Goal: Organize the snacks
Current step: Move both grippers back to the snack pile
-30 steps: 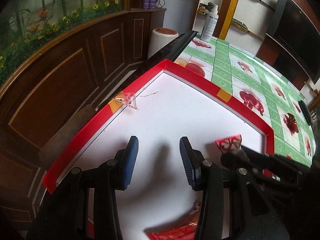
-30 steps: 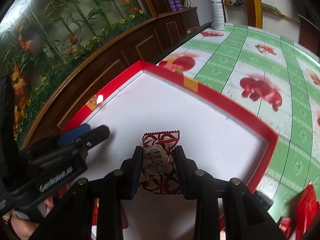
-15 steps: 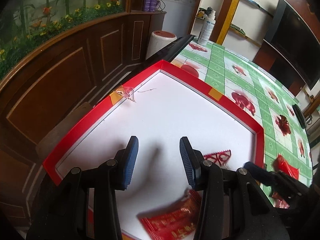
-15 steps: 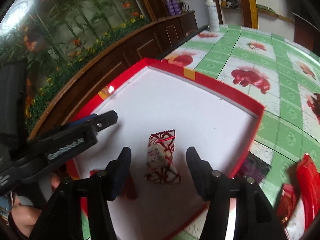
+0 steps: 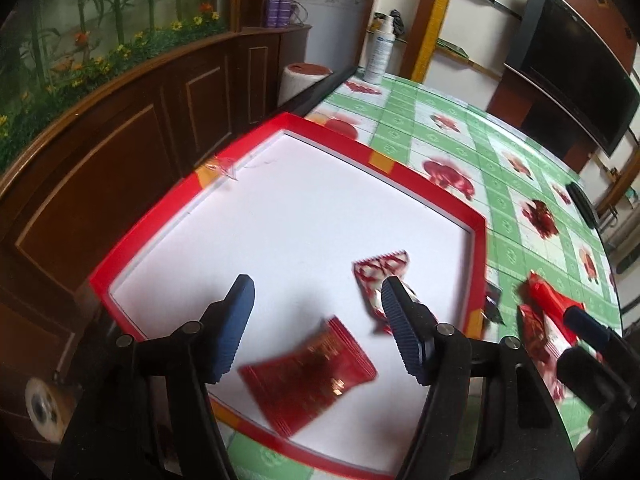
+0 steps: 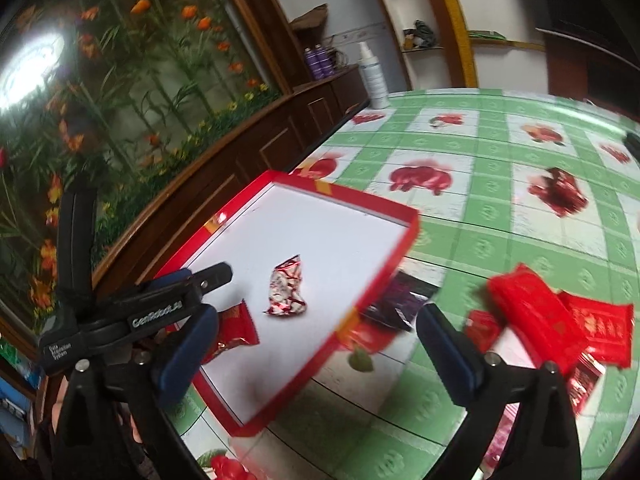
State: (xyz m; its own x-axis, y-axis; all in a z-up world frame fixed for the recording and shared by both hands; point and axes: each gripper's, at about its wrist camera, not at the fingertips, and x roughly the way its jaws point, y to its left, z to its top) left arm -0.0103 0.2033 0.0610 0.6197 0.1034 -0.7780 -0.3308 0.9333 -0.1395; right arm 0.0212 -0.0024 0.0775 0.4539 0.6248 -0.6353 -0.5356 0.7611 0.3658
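Note:
A shallow red-rimmed box (image 5: 424, 186) with a white floor sits on the table; it also shows in the right wrist view (image 6: 362, 294). Two snacks lie inside: a red-and-white candy (image 5: 378, 274) (image 6: 286, 290) and a flat red packet (image 5: 310, 376) (image 6: 234, 330). My left gripper (image 5: 316, 326) is open and empty above the red packet. My right gripper (image 6: 320, 356) is open and empty, above the box's right rim. Several red snack packets (image 6: 560, 322) lie on the tablecloth to the right, also visible in the left wrist view (image 5: 548, 308).
A dark purple packet (image 6: 396, 300) lies just outside the box's right rim. A white bottle (image 5: 380, 58) stands at the table's far edge. A dark wooden cabinet (image 5: 120, 152) runs along the left, close to the box. The green flowered tablecloth (image 6: 500, 208) extends right.
My right gripper opened and let go of the red-and-white candy inside the box, then pulled back to the right. My left gripper pulled back and its fingers spread wider.

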